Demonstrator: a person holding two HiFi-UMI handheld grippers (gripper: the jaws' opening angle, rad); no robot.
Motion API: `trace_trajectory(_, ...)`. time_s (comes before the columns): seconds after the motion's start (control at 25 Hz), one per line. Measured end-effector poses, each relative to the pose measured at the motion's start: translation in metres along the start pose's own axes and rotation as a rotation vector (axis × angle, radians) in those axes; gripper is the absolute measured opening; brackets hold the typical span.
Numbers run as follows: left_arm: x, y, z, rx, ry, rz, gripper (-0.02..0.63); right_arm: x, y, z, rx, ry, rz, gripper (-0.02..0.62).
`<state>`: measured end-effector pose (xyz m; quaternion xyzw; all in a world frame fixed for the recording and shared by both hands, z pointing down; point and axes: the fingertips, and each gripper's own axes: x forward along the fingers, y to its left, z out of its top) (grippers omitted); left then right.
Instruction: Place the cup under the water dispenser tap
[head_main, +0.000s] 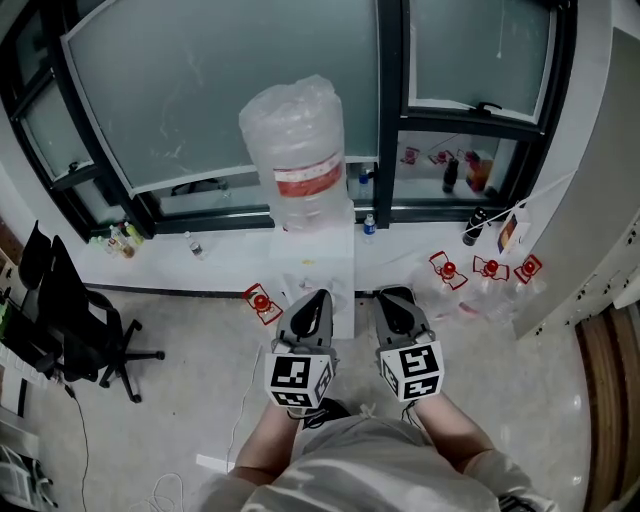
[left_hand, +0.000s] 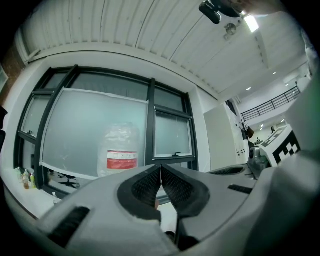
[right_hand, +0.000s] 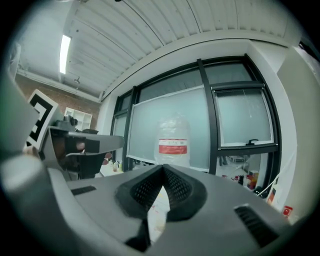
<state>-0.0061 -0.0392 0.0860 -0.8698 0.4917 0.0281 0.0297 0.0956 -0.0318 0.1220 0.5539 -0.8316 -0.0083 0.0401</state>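
Directly ahead of the left gripper (head_main: 317, 300), the water dispenser (head_main: 312, 262) was logged upright; right gripper (head_main: 393, 300) offset beside it. All fingers were closed, empty; no cup was seen.

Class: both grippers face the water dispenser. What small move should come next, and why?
Probably open one gripper and seek the cup: left gripper and right gripper are shut on nothing before the water dispenser, and I cannot make out a cup.

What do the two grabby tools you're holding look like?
Both the left tool and the right tool are grey with black dotted pads. Each carries a white cube printed with black square patterns. The person wears a light grey shirt.
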Motion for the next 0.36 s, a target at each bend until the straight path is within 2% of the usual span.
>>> trace_trajectory(0.36,-0.0011,-0.0052,-0.0037,0.002,0.016,0.013,0.020,-0.0013,-0.0006,-0.0055,0.007,0.017,0.026,0.028)
